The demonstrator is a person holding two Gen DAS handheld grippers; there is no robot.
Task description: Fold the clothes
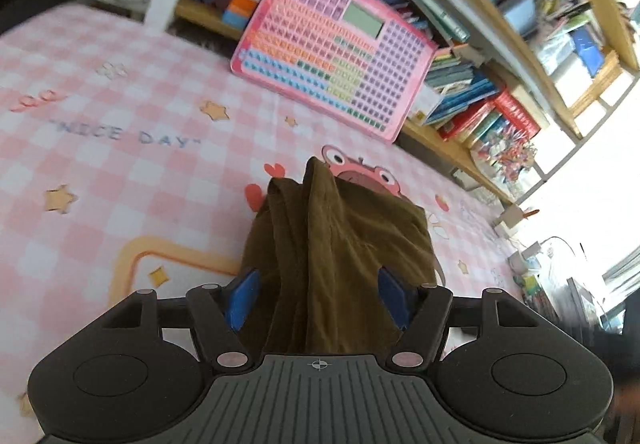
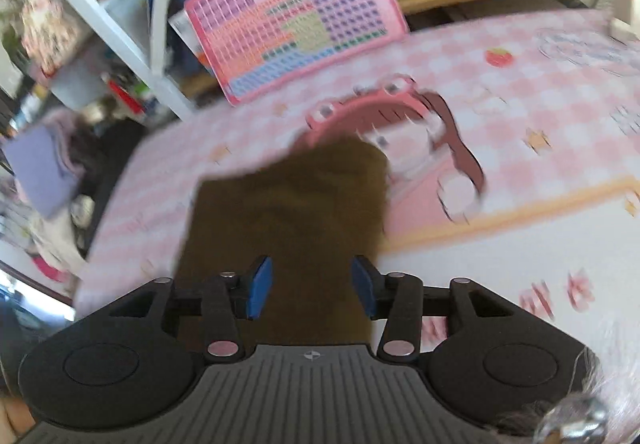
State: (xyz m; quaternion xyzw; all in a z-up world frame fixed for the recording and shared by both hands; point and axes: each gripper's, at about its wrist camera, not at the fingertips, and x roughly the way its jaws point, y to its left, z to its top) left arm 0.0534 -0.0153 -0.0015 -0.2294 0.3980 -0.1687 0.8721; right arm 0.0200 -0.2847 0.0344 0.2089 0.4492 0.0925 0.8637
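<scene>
Left gripper (image 1: 318, 296): blue pads stand wide, brown garment (image 1: 340, 256) bunched between them and draped back over the body, but the pads don't look pressed on it, so it reads as let go, not held. Right gripper (image 2: 312, 286): jaws at a middling gap, same brown garment (image 2: 288, 212) under and between the pads, no squeeze visible; that view is blurred, so contact is hard to call. Garment sits on the pink checked bed sheet (image 1: 120, 172), running from 6 o'clock up toward 12 in both wrist views, its far end over the cartoon character print (image 2: 384, 116). In the left view it is ridged and crumpled; in the right it looks like a flatter rectangle. Pink keyboard toy (image 1: 332, 44) leans against the bookshelf (image 1: 500, 56) at about 1 o'clock in the left view, 11 to 12 o'clock in the right. Risks, as a guess: cloth lying on the left gripper could snag and drag as it pulls away, undoing the fold; the crumpled ridge could set into a lopsided fold if not smoothed. Counts: two grippers, one garment, one keyboard toy, one sheet, one bookshelf.
</scene>
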